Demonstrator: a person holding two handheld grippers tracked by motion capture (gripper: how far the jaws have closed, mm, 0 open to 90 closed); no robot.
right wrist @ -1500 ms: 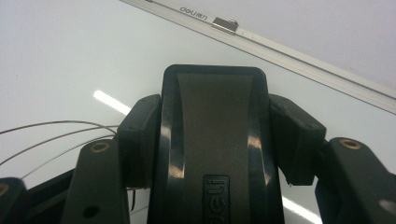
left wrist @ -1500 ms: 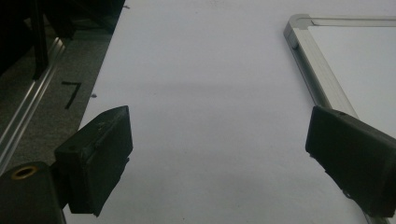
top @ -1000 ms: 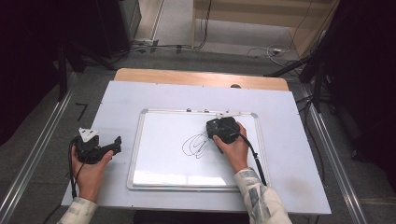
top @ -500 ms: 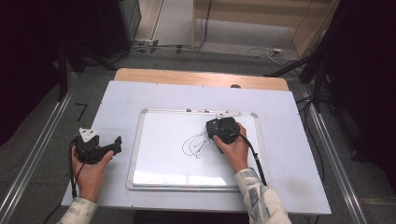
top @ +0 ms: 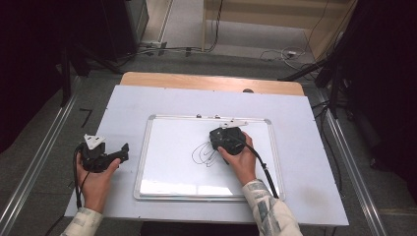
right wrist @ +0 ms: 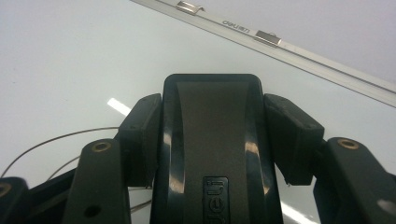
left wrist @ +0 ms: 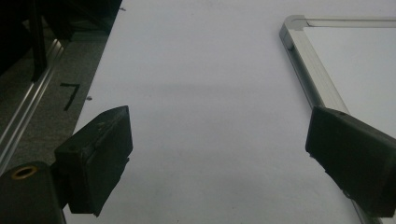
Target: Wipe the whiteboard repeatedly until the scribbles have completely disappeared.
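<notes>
A white whiteboard with a metal frame lies in the middle of the table, and a black scribble marks its centre. My right gripper rests on the board just right of the scribble. In the right gripper view my right gripper is shut on a black eraser, with one pad pressed on each of its sides. Thin scribble lines run at the lower left there. My left gripper sits on the table left of the board. Seen in its own view, the left gripper is open, with bare table between the jaws.
The board's rounded frame corner lies ahead of the left gripper, to the right. Two metal clips sit on the board's far frame. A wooden strip edges the table's far side; floor rails and cables surround it.
The right gripper with the eraser has edged slightly left toward the scribble. The left gripper has stayed where it was.
</notes>
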